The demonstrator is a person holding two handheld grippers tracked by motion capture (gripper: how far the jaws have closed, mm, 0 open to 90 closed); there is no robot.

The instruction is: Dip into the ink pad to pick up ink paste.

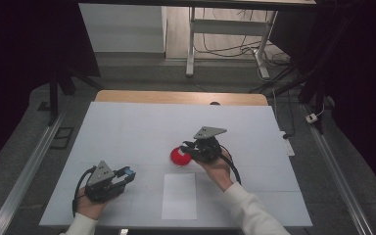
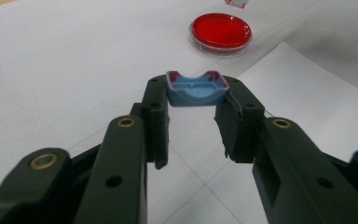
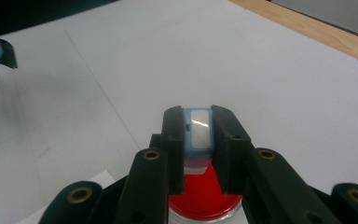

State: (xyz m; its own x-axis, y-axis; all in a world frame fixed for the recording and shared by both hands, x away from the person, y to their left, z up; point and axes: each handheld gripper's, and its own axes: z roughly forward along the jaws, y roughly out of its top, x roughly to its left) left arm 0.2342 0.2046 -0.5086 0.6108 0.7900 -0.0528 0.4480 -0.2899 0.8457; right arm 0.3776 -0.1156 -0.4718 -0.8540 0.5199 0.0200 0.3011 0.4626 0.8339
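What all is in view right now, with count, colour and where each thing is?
Petri dish: one, clear with red filling, table centre, below the right gripper's tips.
Paper sheet: one, white, near table edge.
Blue tray piece: one, light blue, between the left gripper's jaws.
Blue-framed piece: one, blue with pale face, between the right gripper's jaws.
Table: one, white top, wooden far edge.
Left gripper: black, shut on the tray piece.
Right gripper: black, shut over the dish.

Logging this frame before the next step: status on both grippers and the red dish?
Left gripper shut on blue tray piece, off the table. Right gripper shut on blue-framed piece, over red dish. White sheet beside dish; nothing in the way.
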